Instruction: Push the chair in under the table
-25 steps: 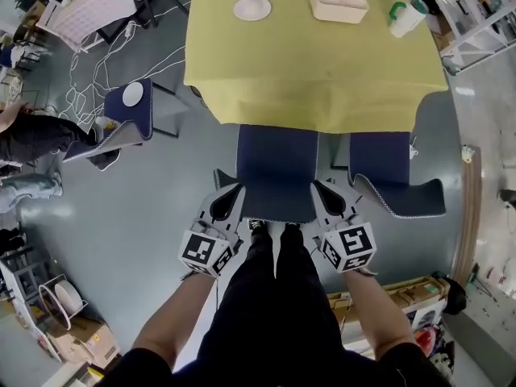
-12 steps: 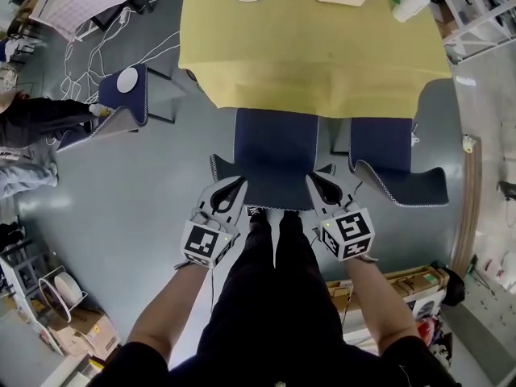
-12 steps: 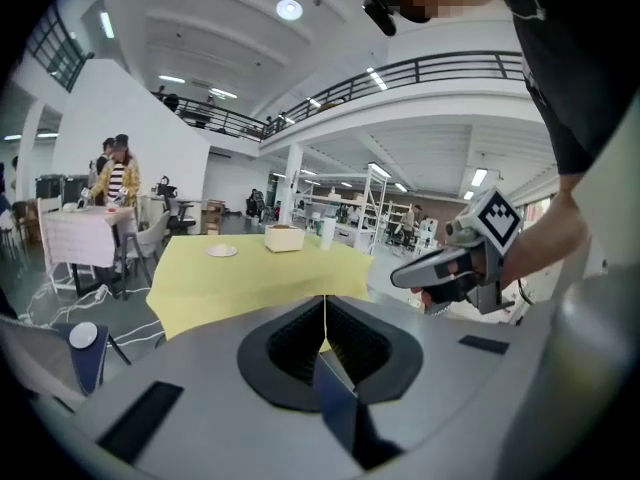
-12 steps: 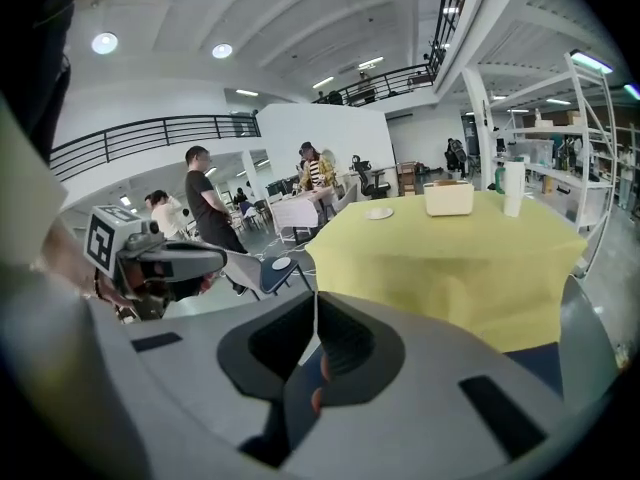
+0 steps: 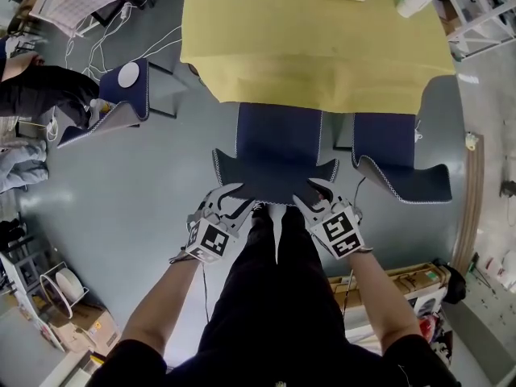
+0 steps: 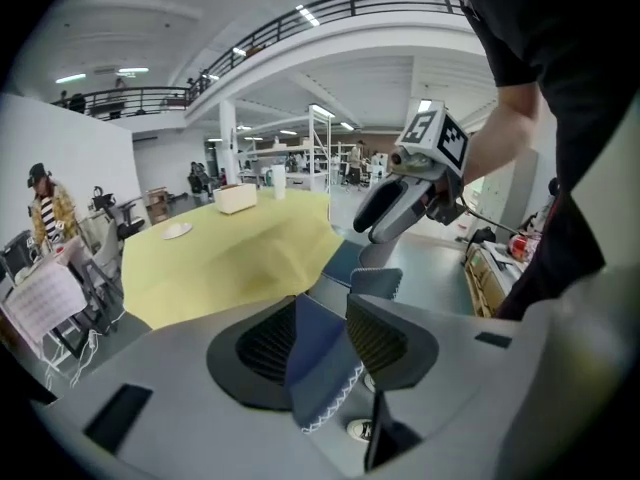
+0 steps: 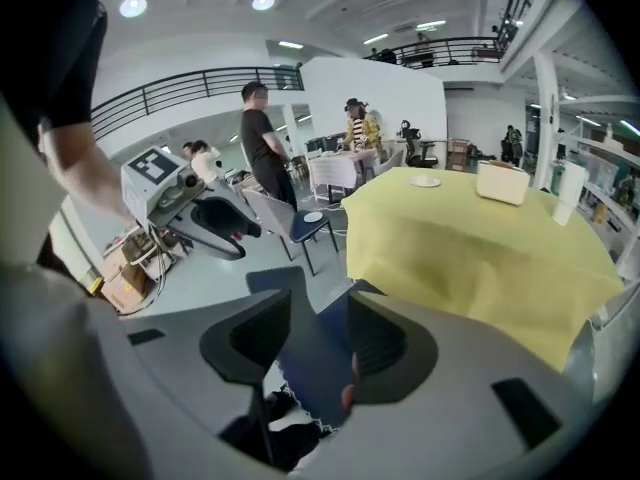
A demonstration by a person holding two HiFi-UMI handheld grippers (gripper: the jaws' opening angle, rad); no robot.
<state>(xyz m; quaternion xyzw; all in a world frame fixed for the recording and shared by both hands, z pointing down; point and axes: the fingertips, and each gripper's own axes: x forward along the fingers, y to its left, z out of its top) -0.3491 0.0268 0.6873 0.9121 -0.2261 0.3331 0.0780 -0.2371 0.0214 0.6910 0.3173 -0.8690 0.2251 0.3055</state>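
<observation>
Both dropped: left gripper (image 5: 232,198) and right gripper (image 5: 310,194) fingers (image 6: 380,333), just opening, loosely straddle the chair's (image 5: 278,147) stiff, probably light backrest top.

Left gripper (image 6: 328,330) jaws just opened, blue chair back (image 6: 318,380) edge between them, yellow-clothed table (image 6: 225,260) beyond

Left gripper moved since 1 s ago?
Yes. Against the chair back, the left gripper has slid from alongside its left edge to its near left corner, toward the person. Its fingers have just been opening, the chair's edge between them.
</observation>
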